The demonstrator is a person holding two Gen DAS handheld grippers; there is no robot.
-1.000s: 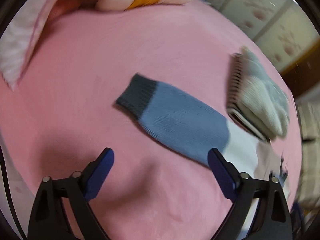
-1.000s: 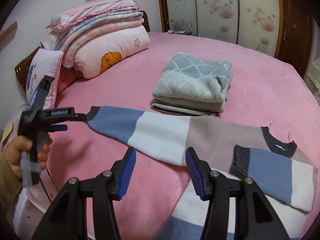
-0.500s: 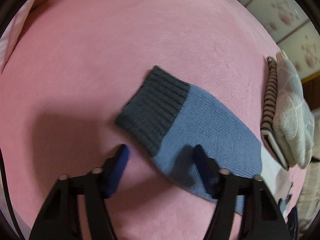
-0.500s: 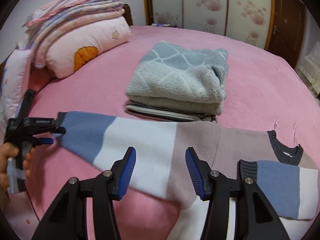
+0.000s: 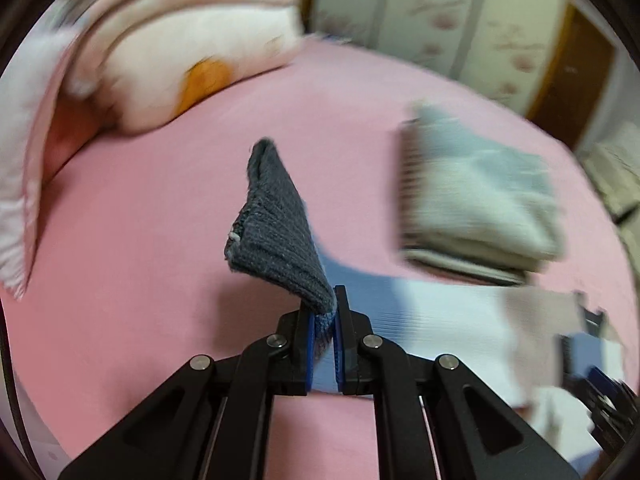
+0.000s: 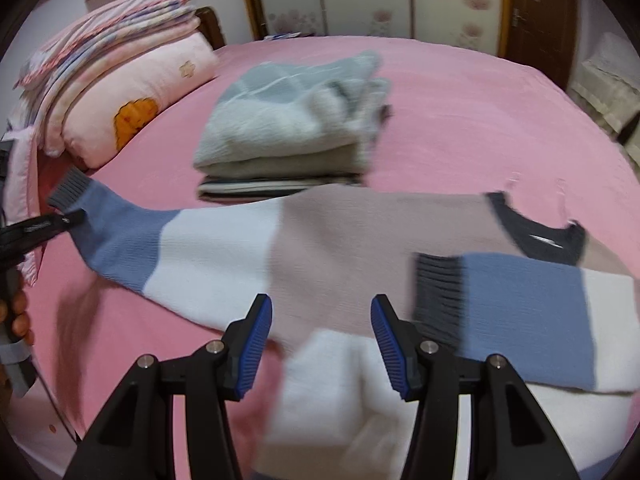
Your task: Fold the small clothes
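A colour-block sweater (image 6: 340, 240) lies spread across the pink bed (image 6: 460, 112), its dark sleeve cuff (image 5: 280, 232) lifted and pinched in the left gripper (image 5: 323, 320). The right gripper (image 6: 321, 338) hovers spread above the sweater's body. Behind sit a folded clothes stack (image 6: 292, 128) and pillows (image 6: 132, 100).

Left gripper (image 5: 323, 320): jaws closed tight on the dark ribbed sleeve cuff (image 5: 276, 232), blue pads pressed against the knit from both sides; the cuff stands up ahead of the fingertips. In the right wrist view this gripper enters from the left edge, held level, gripped from below by the left hand (image 6: 18, 312), fingers curled around the handle.

Right gripper (image 6: 321, 330): jaws spread wide, nothing between the pads, poised above the sweater body (image 6: 360, 240). Contact with the fabric cannot be judged.
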